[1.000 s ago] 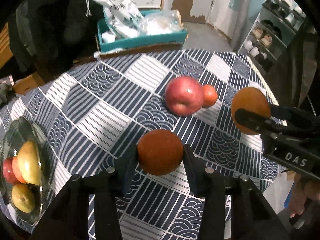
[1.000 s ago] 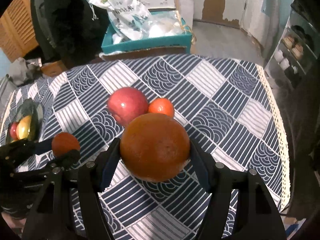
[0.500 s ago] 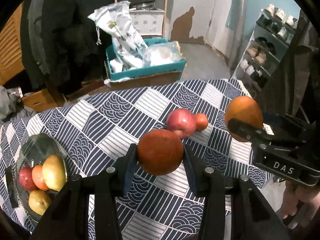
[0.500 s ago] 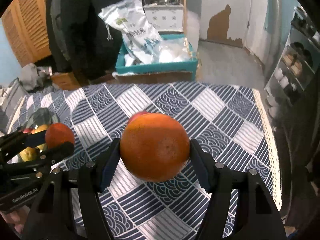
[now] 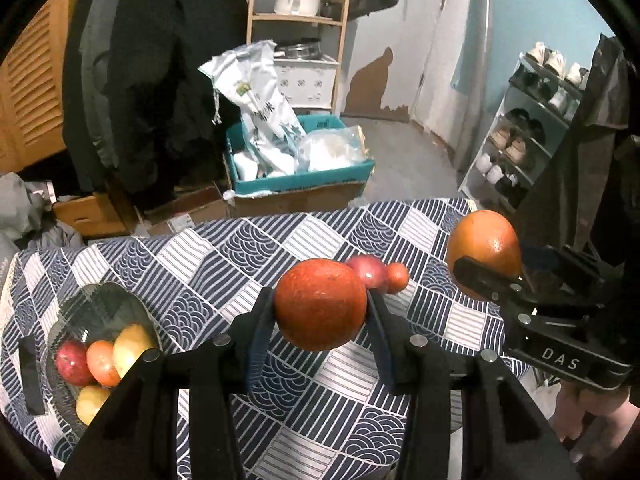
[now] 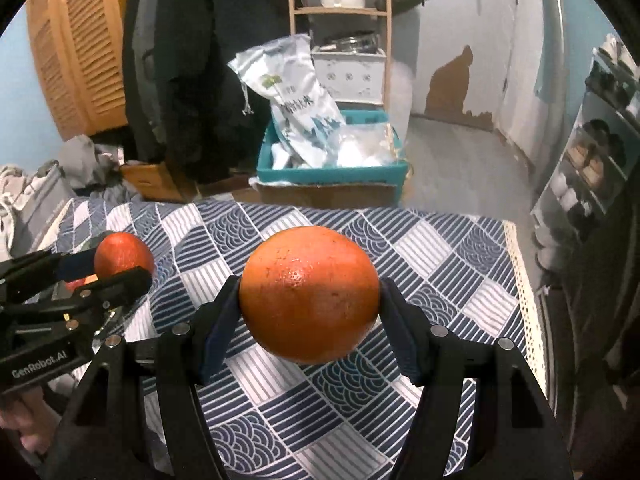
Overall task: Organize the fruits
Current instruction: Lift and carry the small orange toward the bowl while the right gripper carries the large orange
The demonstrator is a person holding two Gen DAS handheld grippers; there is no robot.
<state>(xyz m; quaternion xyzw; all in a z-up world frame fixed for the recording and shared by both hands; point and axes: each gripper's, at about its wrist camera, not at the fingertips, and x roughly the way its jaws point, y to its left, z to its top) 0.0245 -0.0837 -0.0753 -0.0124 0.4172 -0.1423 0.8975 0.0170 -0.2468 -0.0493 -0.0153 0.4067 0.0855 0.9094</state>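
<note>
My left gripper [image 5: 320, 310] is shut on a dark orange [image 5: 320, 304], held well above the blue patterned tablecloth [image 5: 240, 256]. My right gripper [image 6: 310, 300] is shut on a larger orange [image 6: 310, 294], also high above the table; that orange shows in the left wrist view [image 5: 484, 246] at right. The left orange shows in the right wrist view [image 6: 122, 254] at left. A red apple [image 5: 366, 270] and a small tangerine [image 5: 397, 277] lie on the cloth behind the left orange. A glass bowl [image 5: 100, 308] at the left holds several fruits.
A teal box [image 5: 300, 172] with white bags stands on the floor beyond the table. A wooden shelf [image 5: 296, 20], hanging coats and a shoe rack [image 5: 532, 120] are behind. The table's lace edge [image 6: 520, 280] runs along the right.
Both grippers have risen and pulled back from the table with their oranges. The apple, tangerine and bowl look smaller and farther away.
</note>
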